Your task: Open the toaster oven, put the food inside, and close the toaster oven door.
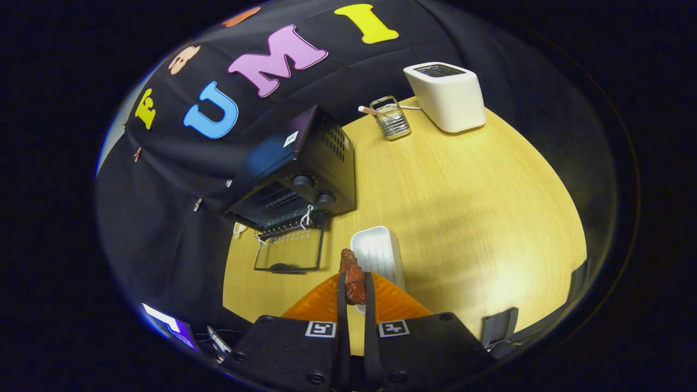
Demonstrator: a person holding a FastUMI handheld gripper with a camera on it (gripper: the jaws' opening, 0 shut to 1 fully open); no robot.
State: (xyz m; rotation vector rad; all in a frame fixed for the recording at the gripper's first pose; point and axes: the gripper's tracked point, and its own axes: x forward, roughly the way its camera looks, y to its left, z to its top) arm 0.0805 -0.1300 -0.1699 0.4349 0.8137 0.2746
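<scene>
At the bottom centre of the frame the gripper (355,291) is pinching a reddish-brown piece of food (353,277) — both fingers are pressing on its sides, drawn nearly together, and the food is sticking out a little past the tips. Just beyond the fingers, partly hidden by them, a white tray (375,250) is lying on the pale wooden table (463,207). Left of the tray, the toaster oven's glass door (289,250) is hanging fully open, flat toward the table, with a dark handle at its near edge. Behind the door the black toaster oven (305,169) is sitting against the black cloth wall, its rack showing inside and two knobs on its right side. Farther up, toward the upper right, a small wire basket (391,120) is standing near a white toaster (449,95) — the two are close but apart.
</scene>
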